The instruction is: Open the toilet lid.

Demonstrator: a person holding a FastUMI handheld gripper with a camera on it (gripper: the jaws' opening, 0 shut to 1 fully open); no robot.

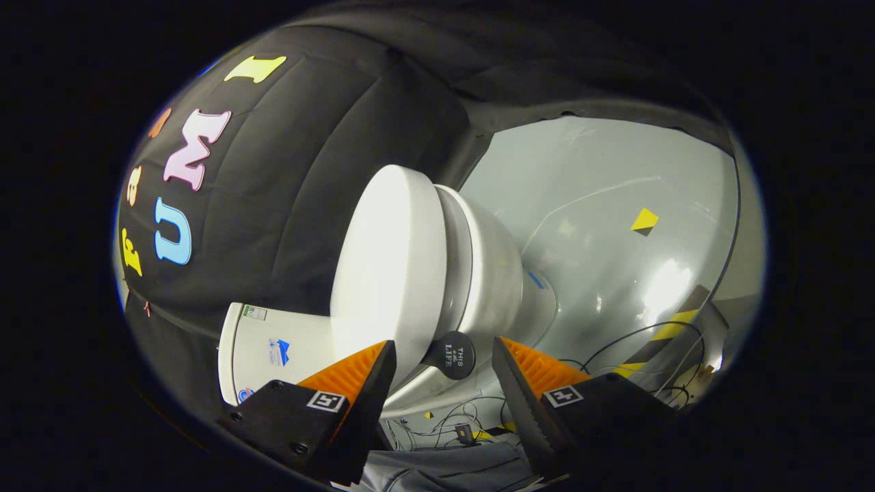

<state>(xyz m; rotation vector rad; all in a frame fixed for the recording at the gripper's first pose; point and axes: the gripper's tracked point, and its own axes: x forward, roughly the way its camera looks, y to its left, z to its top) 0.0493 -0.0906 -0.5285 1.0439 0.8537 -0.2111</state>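
Gripper view. Your gripper [443, 383] is rolled hard to one side, so the whole scene appears tipped over. Its two fingers stand well apart, released, with nothing pressed between them.

The toilet [478, 273] lies just ahead of the fingers and reaches beyond them. Its white lid [386, 273] is down, lying flat against the seat [456, 256], and its smooth top surface faces the booth's black cloth wall [307, 171]. The bowl [495, 280] sits on the far side of the seat from the lid.

A round black handle disc [452, 354] with small white print is fixed at the lid's rim. It sits in the gap between your fingers, closer to the finger on the lid side, touching neither. That finger's tip overlaps the lid's edge in the picture; you cannot tell whether it actually makes contact.

The white cistern [273, 348] stands beside the lid, against the cloth wall, with small stickers on its face.

Beyond the bowl the glossy pale floor [601, 205] carries a small yellow marker [644, 220] and bright reflections. A yellow-and-black hazard strip [666, 335] and loose dark cables [636, 348] lie on the floor past the other finger. More cables [444, 420] and grey fabric [444, 471] show between and below the fingers.
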